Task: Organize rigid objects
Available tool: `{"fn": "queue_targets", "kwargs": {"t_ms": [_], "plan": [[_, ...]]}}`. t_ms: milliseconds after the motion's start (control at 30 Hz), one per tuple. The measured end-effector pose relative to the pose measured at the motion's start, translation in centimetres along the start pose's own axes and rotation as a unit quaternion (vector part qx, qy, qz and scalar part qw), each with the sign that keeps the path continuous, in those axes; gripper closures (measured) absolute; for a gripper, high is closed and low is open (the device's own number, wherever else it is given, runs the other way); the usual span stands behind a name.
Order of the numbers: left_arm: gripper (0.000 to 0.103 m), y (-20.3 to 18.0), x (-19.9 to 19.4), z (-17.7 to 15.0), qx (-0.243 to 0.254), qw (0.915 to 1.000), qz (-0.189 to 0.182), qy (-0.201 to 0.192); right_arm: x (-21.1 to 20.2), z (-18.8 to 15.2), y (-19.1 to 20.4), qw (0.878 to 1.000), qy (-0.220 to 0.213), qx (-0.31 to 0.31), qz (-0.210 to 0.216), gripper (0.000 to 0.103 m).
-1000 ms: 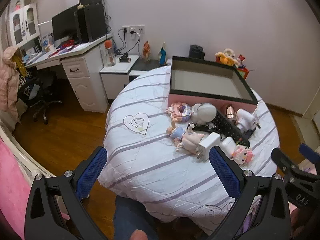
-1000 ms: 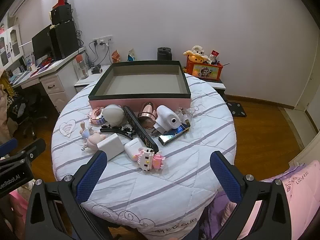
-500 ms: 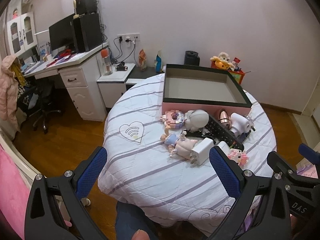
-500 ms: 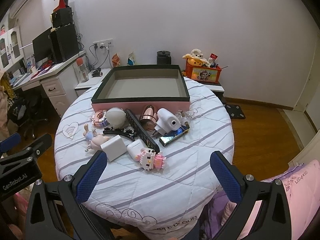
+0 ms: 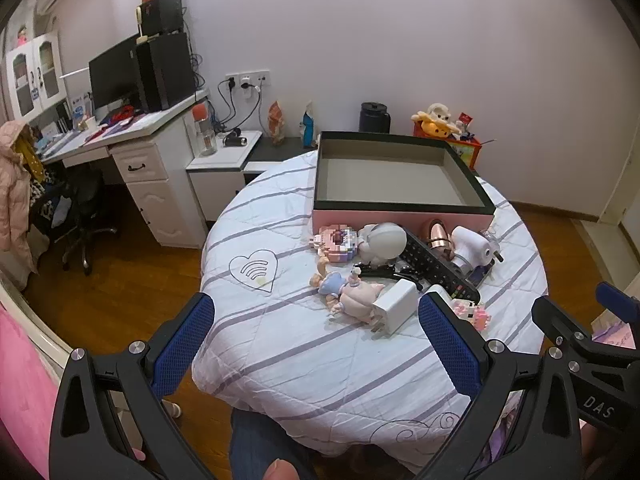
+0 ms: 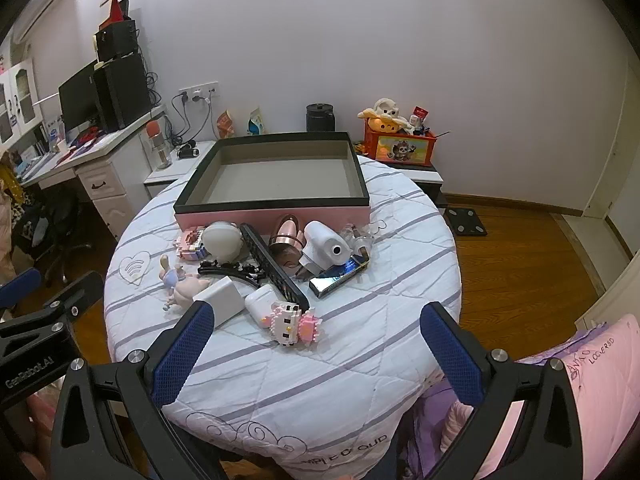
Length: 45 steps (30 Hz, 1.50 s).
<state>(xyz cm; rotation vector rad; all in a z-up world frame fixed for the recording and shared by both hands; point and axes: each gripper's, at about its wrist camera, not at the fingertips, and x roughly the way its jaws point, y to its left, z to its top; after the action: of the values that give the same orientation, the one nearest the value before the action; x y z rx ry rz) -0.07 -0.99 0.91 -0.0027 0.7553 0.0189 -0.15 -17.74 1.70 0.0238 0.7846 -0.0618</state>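
An empty pink box with a dark rim stands at the back of a round table. In front of it lies a cluster: a black remote, a white charger block, a white earbud case, a pink block cat, a phone, a white roll-shaped device, a copper item, a pale ball, and small dolls. My left gripper and right gripper hover open over the table's near edge, holding nothing.
The table wears a white striped cloth. A white desk with a monitor stands at the left, a low cabinet behind the table, an orange toy box at the back right. Wooden floor surrounds the table; pink bedding lies at right.
Both views have pulled back and risen slightly, so the table and cluster look smaller and further off. Nothing on the table has moved; both grippers remain open.
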Motion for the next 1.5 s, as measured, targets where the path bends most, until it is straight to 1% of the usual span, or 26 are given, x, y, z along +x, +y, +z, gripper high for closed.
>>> {"fn": "queue_targets", "kwargs": {"t_ms": [667,967,1267,1500], "plan": [[0.0,-0.3,0.0,0.2,0.004,1.0,-0.003,-0.002,-0.1,0.3,-0.3,1.0,-0.003,0.001,0.0,0.0],[0.0,-0.3,0.2,0.3,0.002,1.0,-0.003,0.002,0.3,0.6,-0.2,1.0,0.002,-0.004,0.001,0.0],[0.0,0.3,1.7,-0.1,-0.001,0.9999,-0.004,0.013,1.4,0.3,-0.4,1.0,0.011,-0.002,0.001,0.0],[0.0,0.8,4.7,-0.9,-0.005,0.9993,-0.008,0.038,3.7,0.0,-1.0,0.999,0.032,0.006,0.006,0.0]]}}
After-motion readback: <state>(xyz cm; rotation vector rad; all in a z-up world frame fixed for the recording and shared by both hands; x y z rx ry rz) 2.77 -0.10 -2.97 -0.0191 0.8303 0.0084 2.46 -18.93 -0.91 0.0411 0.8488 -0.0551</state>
